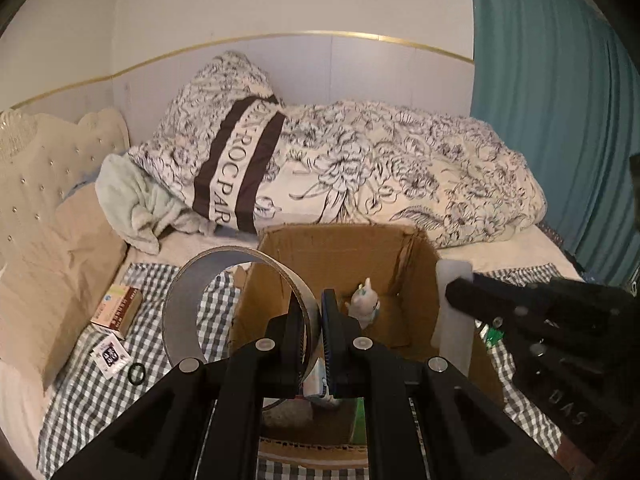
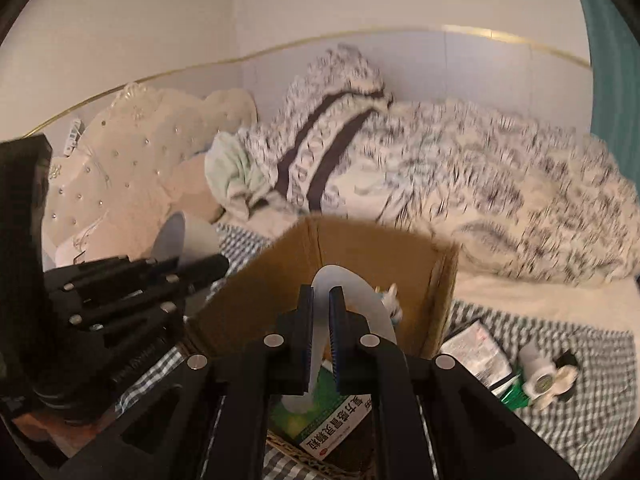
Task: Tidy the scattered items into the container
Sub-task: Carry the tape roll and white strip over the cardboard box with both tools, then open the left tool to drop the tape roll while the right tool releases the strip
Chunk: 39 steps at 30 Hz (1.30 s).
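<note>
An open cardboard box (image 1: 332,256) stands on a checked cloth on the bed; it also shows in the right wrist view (image 2: 360,248). Inside are a small white figurine (image 1: 363,304) and a green medicine box (image 2: 320,420). My left gripper (image 1: 313,344) is shut on a large grey tape ring (image 1: 192,300), held at the box's near left edge. My right gripper (image 2: 320,332) is shut on a white translucent plastic piece (image 2: 360,304), held over the box; this piece also shows in the left wrist view (image 1: 454,312).
On the checked cloth (image 1: 100,392) left of the box lie a small carton (image 1: 118,308), a white packet with a QR code (image 1: 110,356) and a black ring (image 1: 137,373). Right of the box lie a packet (image 2: 476,348) and a small roll (image 2: 540,376). A duvet (image 1: 400,168) lies behind.
</note>
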Tool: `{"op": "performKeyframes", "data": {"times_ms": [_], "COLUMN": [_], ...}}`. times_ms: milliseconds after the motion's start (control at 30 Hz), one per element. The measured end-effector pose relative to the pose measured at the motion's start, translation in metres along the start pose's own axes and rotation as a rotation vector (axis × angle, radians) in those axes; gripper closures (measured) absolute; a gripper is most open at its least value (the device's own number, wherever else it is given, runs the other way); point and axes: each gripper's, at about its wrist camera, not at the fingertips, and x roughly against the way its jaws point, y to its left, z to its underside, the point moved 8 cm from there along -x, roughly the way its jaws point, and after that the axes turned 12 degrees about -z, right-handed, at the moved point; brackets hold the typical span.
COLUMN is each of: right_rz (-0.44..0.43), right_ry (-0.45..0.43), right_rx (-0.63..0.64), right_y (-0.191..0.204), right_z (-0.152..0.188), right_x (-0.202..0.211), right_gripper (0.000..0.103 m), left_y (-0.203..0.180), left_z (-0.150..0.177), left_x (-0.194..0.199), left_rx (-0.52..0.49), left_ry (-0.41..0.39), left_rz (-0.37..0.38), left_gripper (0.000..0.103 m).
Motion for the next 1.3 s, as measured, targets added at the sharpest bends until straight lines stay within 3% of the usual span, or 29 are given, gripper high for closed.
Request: {"op": "performKeyframes", "data": {"times_ms": [367, 433, 567, 933, 1033, 1300], "right_rz": [-0.041, -0.038, -0.044, -0.039, -0.042, -0.014], "right_ry": [0.133, 0.147, 0.149, 0.113, 0.101, 0.051], "right_rx": [-0.063, -0.078, -0.094, -0.097, -0.087, -0.059], "right_y": [-0.03, -0.037, -0.043, -0.042, -0.035, -0.025], "right_z": [0.036, 0.041, 0.044, 0.036, 0.031, 0.02], "right_x": [-0.057, -0.063, -0.068, -0.055, -0.047, -0.01], "right_gripper": [0.093, 0.09, 0.09, 0.06, 0.057, 0.045], "left_y": [-0.013, -0.016, -0.017, -0.007, -0.004, -0.001], "left_z": [0.022, 0.026, 0.029, 0.021, 0.016, 0.0], "left_x": [-0.057, -0.064, -0.073, -0.061, -0.051, -0.013], "left_rx": [-0.013, -0.016, -0.002, 0.026, 0.031, 0.047], "left_ry": [0.108, 0.128, 0.152, 0.131, 0.115, 0.055], "left_rz": [0.018, 0.016, 0.005, -0.039, -0.048, -0.058], "left_gripper": [0.095, 0.091, 0.049, 0.049, 0.048, 0.035]}}
